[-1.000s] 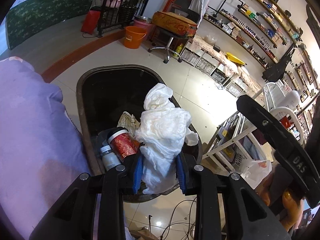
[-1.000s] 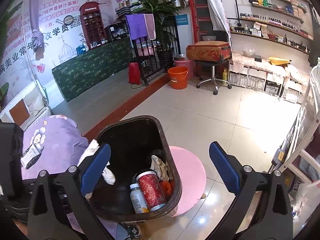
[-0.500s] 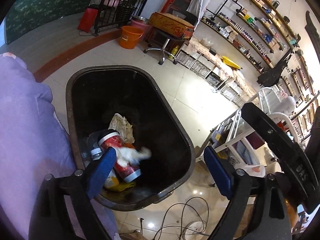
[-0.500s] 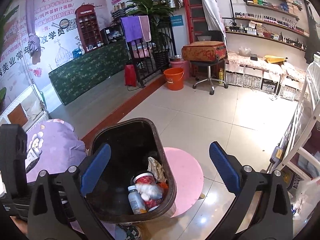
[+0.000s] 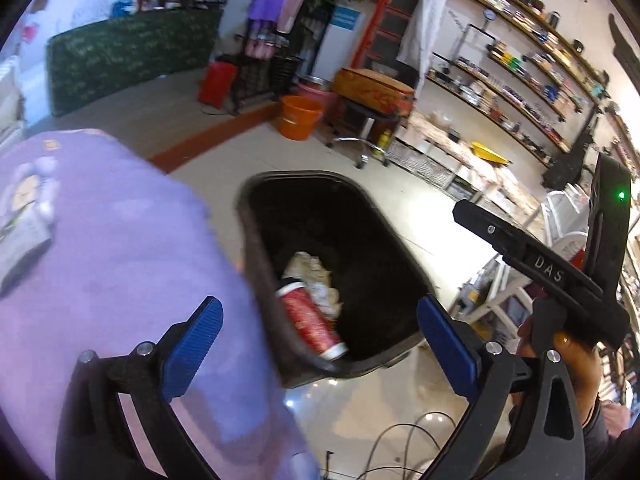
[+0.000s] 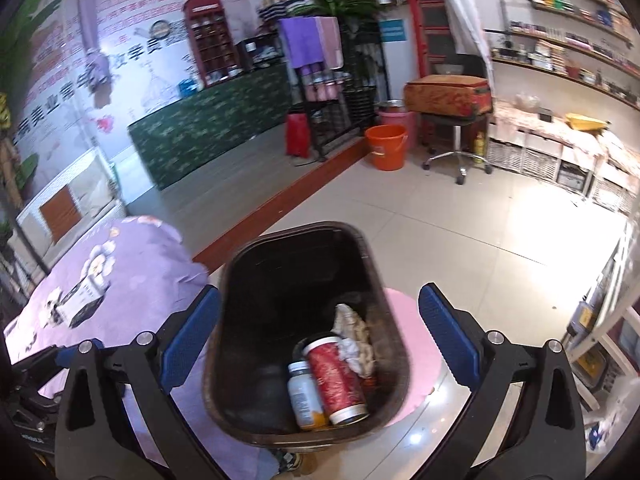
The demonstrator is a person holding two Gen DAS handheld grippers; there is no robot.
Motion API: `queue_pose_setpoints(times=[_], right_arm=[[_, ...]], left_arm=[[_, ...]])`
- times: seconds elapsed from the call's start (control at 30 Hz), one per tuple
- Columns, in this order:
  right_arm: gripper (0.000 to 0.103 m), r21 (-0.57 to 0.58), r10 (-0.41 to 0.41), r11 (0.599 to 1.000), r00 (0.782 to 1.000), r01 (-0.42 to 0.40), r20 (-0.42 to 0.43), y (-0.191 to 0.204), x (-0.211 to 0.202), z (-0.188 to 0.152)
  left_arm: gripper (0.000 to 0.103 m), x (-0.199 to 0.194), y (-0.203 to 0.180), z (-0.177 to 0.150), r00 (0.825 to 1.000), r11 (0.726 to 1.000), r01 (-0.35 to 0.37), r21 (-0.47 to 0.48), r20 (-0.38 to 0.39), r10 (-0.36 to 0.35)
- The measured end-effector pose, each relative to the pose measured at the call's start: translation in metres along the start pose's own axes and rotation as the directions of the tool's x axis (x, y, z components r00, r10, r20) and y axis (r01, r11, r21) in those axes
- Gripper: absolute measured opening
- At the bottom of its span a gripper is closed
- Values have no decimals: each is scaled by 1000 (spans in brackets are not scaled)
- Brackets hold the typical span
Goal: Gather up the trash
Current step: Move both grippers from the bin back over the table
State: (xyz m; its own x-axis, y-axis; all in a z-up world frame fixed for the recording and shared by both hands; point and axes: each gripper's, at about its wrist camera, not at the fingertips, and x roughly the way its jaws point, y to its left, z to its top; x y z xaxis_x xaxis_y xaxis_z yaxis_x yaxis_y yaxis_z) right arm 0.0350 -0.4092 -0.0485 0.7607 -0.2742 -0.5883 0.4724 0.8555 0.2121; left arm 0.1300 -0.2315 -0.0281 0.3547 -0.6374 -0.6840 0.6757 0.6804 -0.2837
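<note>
A black trash bin [image 5: 256, 240] stands on the floor beside a purple cloth-covered table [image 5: 100, 240]. Inside it lie a red can [image 5: 310, 322] and crumpled white tissue [image 5: 320, 284]. My left gripper [image 5: 320, 344] hangs above the bin's near rim, its jaws opening wide with nothing between them. In the right wrist view my right gripper [image 6: 320, 332] is open above the same bin [image 6: 224, 320]. That view shows the red can [image 6: 336, 376], a small white bottle [image 6: 304, 394] and the tissue [image 6: 354, 346] at the bottom.
A pink round stool [image 6: 416, 344] sits right of the bin. A small box [image 6: 80, 304] lies on the purple cloth [image 6: 132, 272]. An orange bucket [image 6: 386, 146] and a wheeled stool stand farther back. Cables [image 5: 400, 440] trail on the floor. A hand [image 5: 576, 360] holds the right gripper.
My left gripper let go of the white tissue wad, which dropped into the bin. Its jaws spread wide and it drew back toward the purple cloth. The right gripper stayed open.
</note>
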Motion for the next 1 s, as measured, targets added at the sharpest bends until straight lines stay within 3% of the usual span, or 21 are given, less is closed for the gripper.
queue_pose_setpoints(times=[0.33,0.47,0.57,0.8,1.0], right_arm=[[97,-123,136,982,989,-143,-61,72,15,-6],[97,-180,206,958,972,-223,-109,112,23,-13],[97,-226,248,934,957,-277,-149,141,29,-20],[97,-313,369,839,888,-446,-276,228,40,-40],[97,-344,422,768,832,-539,-361,282,44,-56]], left_arm=[[96,-56,60,-16,981,977,-159,-140,85,172],[96,-76,87,-28,964,953,-225,-203,97,248],[96,-92,104,-36,941,923,-290,-252,102,323],[96,-130,150,-66,896,862,-391,-324,81,437],[96,-160,189,-88,866,821,-455,-346,45,499]])
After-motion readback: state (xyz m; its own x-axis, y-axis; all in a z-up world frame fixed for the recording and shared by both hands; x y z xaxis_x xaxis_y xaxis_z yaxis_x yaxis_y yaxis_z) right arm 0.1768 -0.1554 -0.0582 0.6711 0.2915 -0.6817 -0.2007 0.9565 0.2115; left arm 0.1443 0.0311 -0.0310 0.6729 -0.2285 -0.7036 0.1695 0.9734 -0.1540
